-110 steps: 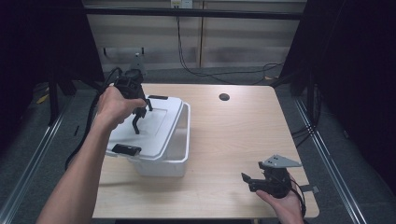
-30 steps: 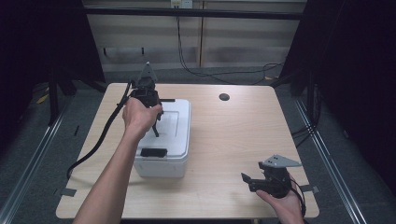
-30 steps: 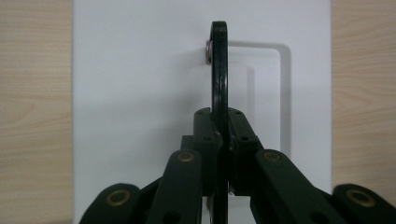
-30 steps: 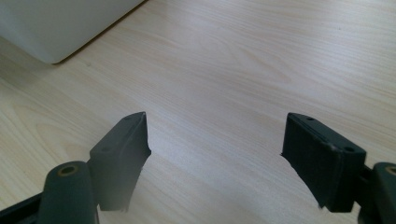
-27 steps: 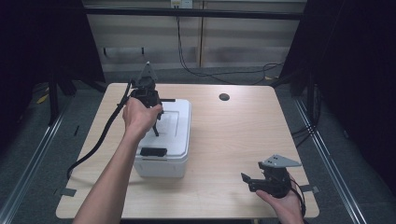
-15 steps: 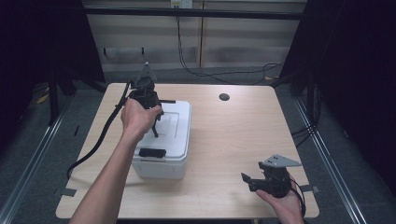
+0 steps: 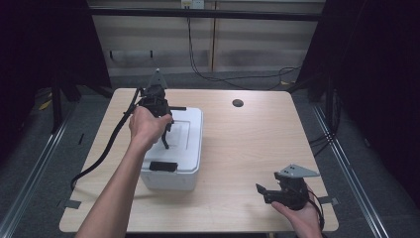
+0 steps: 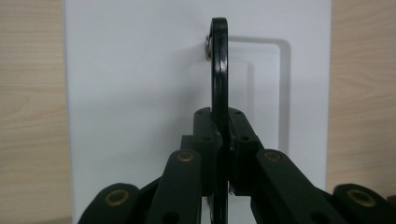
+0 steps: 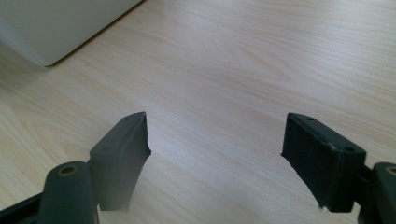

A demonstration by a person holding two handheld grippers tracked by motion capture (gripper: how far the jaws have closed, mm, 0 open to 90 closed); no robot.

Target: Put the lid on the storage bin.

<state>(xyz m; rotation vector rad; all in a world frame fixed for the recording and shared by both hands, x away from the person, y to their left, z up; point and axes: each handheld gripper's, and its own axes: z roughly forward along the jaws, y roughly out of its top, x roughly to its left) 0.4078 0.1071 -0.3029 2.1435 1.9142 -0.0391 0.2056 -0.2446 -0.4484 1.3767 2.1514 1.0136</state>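
Note:
A white plastic box [image 7: 171, 178] stands on the left half of the wooden table [image 7: 247, 148], with its white lid [image 7: 190, 129] lying flat on top. My left gripper [image 7: 166, 141] points down over the lid. In the left gripper view the left gripper [image 8: 219, 128] is shut on the lid's thin black handle [image 8: 219, 65], which stands upright between the pads. My right gripper [image 7: 262, 192] rests low near the table's front right, held in a hand. In the right gripper view its jaws [image 9: 215, 149] stand wide apart over bare wood, and the box corner [image 9: 56, 23] lies far off.
A black latch [image 7: 162, 166] sits on the box's near end and another [image 7: 178, 108] at its far end. A round hole [image 7: 237, 103] lies in the table's far middle. The left gripper's cable [image 7: 106, 148] trails off the left edge.
Earlier the lid hung tilted and shifted left of the box under my left gripper. Now it sits square on the box. Over the last second nothing has visibly moved.

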